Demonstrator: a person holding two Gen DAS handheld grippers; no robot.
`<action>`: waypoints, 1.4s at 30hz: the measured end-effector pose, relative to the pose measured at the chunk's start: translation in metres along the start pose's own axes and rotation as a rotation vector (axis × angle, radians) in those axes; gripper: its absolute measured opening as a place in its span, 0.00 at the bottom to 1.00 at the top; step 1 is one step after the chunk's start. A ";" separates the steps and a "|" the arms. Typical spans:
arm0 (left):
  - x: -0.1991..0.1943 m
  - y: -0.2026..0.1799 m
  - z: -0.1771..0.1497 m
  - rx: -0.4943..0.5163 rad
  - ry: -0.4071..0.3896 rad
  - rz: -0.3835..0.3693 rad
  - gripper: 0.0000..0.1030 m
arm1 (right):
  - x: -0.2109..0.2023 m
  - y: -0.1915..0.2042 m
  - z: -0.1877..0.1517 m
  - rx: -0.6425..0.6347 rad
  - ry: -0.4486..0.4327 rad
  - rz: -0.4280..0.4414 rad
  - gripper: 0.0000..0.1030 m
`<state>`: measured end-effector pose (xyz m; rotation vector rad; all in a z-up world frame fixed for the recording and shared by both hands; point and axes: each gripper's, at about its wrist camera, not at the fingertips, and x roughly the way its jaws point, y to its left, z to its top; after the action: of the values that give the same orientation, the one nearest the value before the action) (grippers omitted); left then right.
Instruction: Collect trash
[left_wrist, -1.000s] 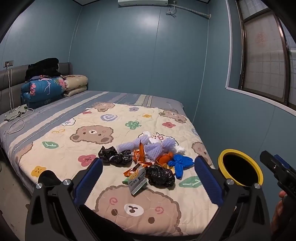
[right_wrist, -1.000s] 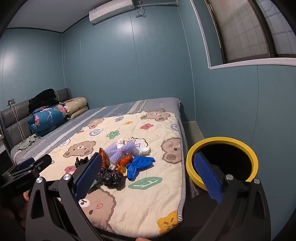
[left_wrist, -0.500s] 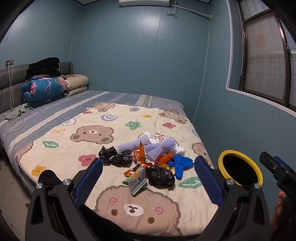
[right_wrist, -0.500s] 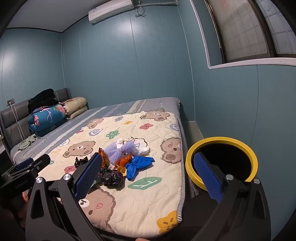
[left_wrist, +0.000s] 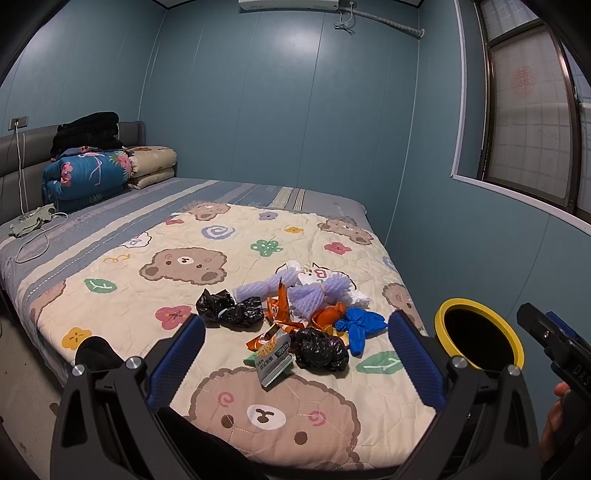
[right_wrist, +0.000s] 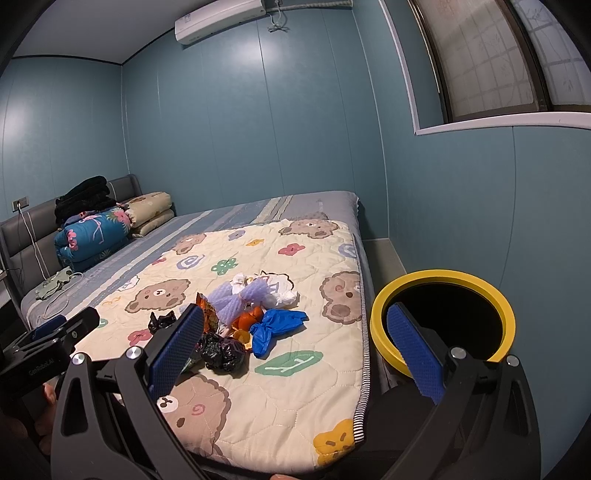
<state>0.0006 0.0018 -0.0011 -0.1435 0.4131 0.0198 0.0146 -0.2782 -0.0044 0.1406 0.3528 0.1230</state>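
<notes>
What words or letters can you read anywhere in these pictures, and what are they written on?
"GenRobot.AI" on the body of the left gripper, seen in the right wrist view.
"DAS" on the body of the right gripper, cut off by the picture edge.
"B" on the quilt, in a little cloud shape.
The print on the snack packet is too small to read.

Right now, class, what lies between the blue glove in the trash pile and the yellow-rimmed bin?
Only bare quilt up to the bed's edge, then a gap down to the bin. No trash lies there; the glove is the nearest piece. The right wrist view shows it best.
</notes>
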 end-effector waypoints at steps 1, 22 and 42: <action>0.000 0.000 0.000 -0.001 0.000 -0.001 0.93 | -0.001 0.000 0.001 0.000 0.000 0.000 0.92; 0.001 0.000 -0.004 -0.006 0.008 -0.004 0.93 | -0.002 0.000 0.001 0.003 0.005 0.000 0.92; 0.002 -0.001 -0.008 -0.014 0.020 -0.008 0.93 | -0.001 -0.002 -0.001 0.007 0.009 0.001 0.92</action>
<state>-0.0008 0.0001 -0.0094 -0.1589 0.4320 0.0131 0.0139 -0.2801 -0.0054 0.1471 0.3618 0.1237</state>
